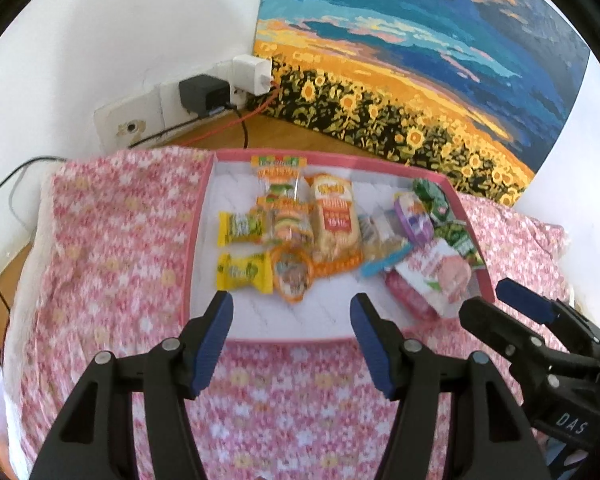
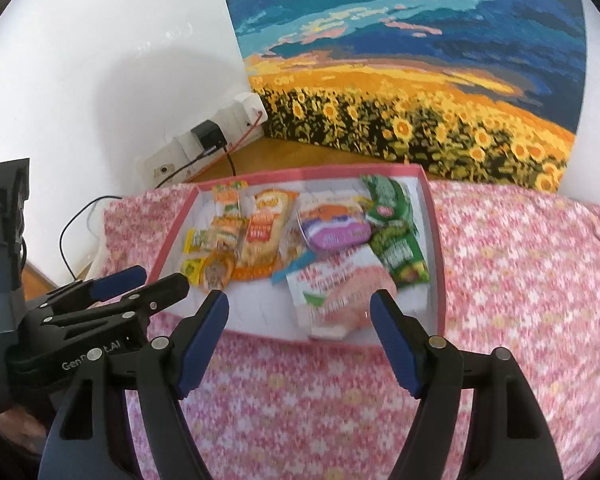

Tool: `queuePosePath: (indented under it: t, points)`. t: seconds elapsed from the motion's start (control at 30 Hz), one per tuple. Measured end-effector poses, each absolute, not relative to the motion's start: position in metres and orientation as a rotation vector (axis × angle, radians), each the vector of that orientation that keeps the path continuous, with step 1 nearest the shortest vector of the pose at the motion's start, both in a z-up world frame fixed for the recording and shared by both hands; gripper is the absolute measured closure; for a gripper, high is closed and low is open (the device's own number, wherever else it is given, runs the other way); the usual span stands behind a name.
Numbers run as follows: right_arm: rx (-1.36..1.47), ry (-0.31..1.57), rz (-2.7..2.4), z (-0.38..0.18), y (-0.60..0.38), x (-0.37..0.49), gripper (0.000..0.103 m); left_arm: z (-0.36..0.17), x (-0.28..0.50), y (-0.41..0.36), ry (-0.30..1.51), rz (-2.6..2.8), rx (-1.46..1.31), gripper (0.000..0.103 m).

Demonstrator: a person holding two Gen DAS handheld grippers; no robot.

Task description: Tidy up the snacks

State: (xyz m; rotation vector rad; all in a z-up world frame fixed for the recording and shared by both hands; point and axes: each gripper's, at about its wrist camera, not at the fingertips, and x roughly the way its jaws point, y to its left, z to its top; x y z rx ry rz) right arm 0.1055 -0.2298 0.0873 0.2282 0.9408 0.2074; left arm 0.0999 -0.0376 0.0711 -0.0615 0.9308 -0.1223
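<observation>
White letters "DAS" stand on the black body of the right tool (image 1: 480, 298), at four o'clock in the left wrist view. In the right wrist view, "Gen" and ".AI", with the letters between them covered, stand on the left tool (image 2: 162, 276) at eight o'clock. Print on the snack packets (image 2: 260, 232) is too blurred to read.

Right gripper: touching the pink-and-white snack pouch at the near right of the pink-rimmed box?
Apart. In the right wrist view the right gripper hangs open, and white box floor shows between its blue fingertips and the pink-and-white snack pouch.
</observation>
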Motion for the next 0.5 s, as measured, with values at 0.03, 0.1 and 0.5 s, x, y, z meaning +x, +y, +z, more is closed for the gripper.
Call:
queuePosePath:
  t: [0.03, 0.1, 0.5]
  points:
    - [0.230, 0.946, 0.205, 0.086, -0.231, 0.104, 0.028, 0.068, 0.096, -0.039, 0.939, -0.124, -0.062, 0.039]
    - [0.235, 0.963, 0.199, 0.082, -0.232, 0.098, 0.028, 0.062, 0.091, -0.041, 0.958, -0.129, -0.050, 0.039]
    - [0.254, 1.063, 0.131, 0.053, -0.239, 0.080, 0.028, 0.037, 0.081, -0.055, 1.025, -0.137, -0.014, 0.039]
